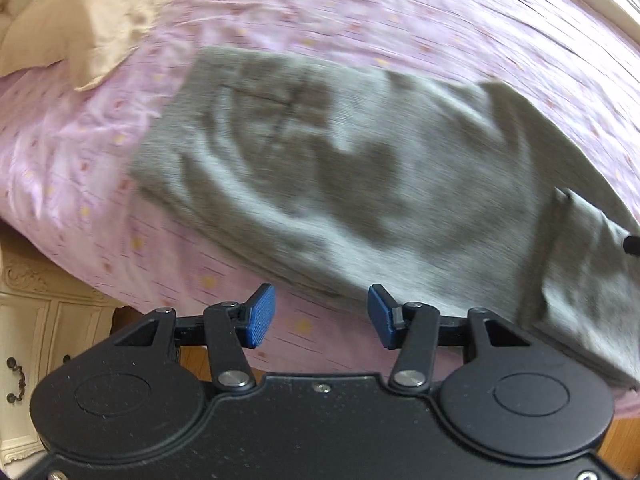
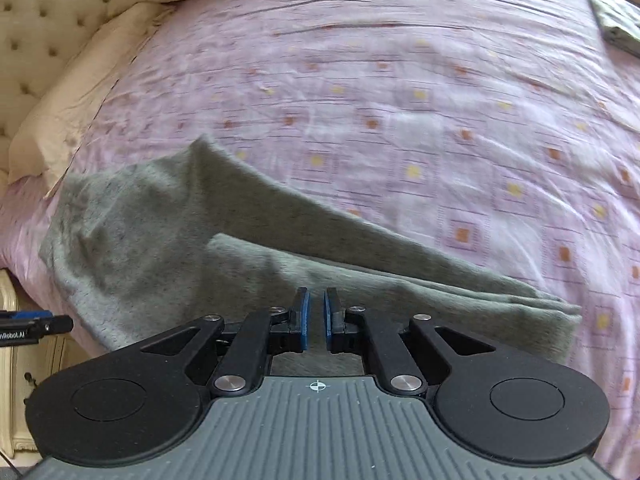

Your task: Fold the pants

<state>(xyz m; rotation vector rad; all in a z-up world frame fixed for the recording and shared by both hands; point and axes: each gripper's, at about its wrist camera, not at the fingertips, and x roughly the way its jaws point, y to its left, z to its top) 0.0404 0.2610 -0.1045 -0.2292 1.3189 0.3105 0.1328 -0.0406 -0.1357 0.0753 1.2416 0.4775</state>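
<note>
Left claw (image 1: 322, 316) agape, right claw (image 2: 317, 318) closed, empty, grey pants (image 1: 340, 184) folded

The folded grey knit pants (image 1: 340, 184) lie on the pink patterned bed cover (image 1: 400, 20), mid-frame. A beige satin pillow (image 1: 80, 32) rests upper left, a cream carved cabinet (image 1: 28, 320) lower left.
</note>
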